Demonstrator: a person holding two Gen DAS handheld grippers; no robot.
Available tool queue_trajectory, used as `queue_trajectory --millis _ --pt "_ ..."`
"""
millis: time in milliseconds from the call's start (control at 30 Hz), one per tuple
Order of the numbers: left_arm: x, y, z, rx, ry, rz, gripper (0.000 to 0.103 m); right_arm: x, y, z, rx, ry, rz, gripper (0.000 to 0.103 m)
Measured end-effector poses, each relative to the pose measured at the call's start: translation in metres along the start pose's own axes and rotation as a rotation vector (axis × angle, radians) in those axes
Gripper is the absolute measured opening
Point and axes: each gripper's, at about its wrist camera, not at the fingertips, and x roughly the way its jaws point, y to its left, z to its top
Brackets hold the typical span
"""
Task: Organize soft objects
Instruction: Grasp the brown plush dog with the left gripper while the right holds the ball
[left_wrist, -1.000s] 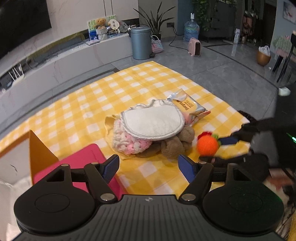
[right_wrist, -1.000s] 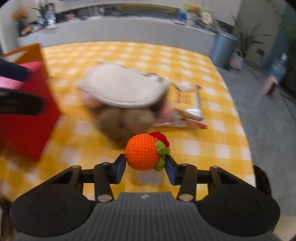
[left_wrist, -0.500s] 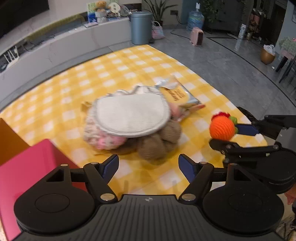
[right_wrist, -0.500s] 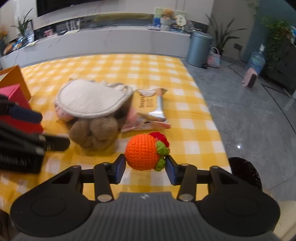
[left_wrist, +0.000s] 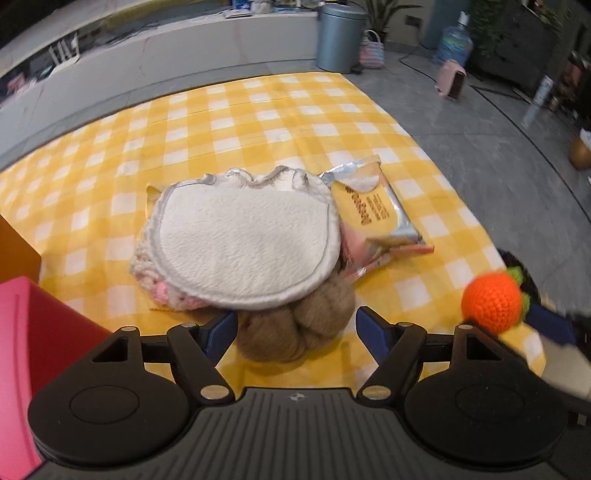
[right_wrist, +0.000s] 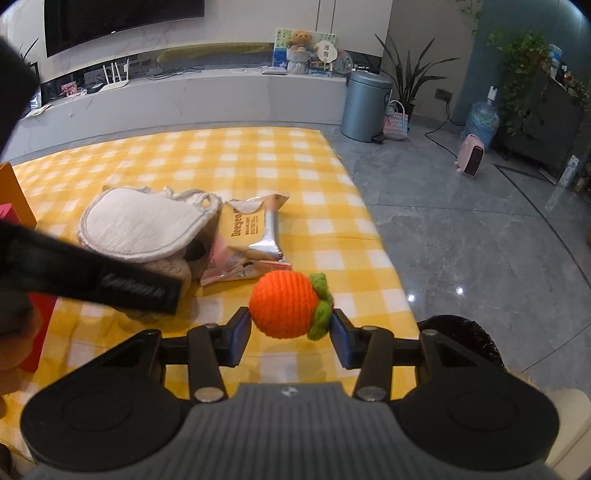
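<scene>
Left gripper stands wide apart just before the brown fuzzy plush.
The plush lies on the yellow checked surface, between its fingers, under the white round pad; right gripper is clamped on the orange crocheted ball, off to the right.

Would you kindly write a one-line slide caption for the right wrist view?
Right gripper holds a crocheted orange above the yellow checked cloth, beside a pile of soft toys and a snack packet.

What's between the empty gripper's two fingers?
In the left wrist view, the brown plush at the pile's near edge sits between the open left gripper's fingers, not yet pinched.
</scene>
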Motion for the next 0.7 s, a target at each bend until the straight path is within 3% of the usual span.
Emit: queue_trajectory --millis 67,200,233,267,300,433,700 --pt "0.007 -0.003 0.004 -0.036 0.003 -0.005 0.088 0.0 -0.002 0.0 0.009 -0.001 0.003 0.046" --pt "0.024 -0.009 0.009 -0.075 0.039 0.07 0.088 0.002 -0.003 -0.002 0.009 0.003 0.009 0.043" --pt "0.028 -0.008 0.009 -0.079 0.047 0.07 0.086 0.002 -0.003 -0.002 0.009 0.005 0.013 0.043" --pt "0.03 -0.007 0.009 -0.08 0.055 0.061 0.074 0.002 -0.003 -0.002 0.009 0.004 0.015 0.043" --pt "0.032 -0.005 0.008 -0.081 0.057 0.065 0.069 0.002 -0.003 -0.002 0.008 0.003 0.014 0.043" --pt "0.027 0.007 -0.002 -0.098 0.051 0.03 0.056 0.004 -0.005 -0.003 0.01 0.008 0.023 0.043" --pt "-0.004 0.021 -0.033 -0.04 0.078 -0.017 0.052 0.007 -0.029 -0.005 0.056 0.07 0.066 0.049"
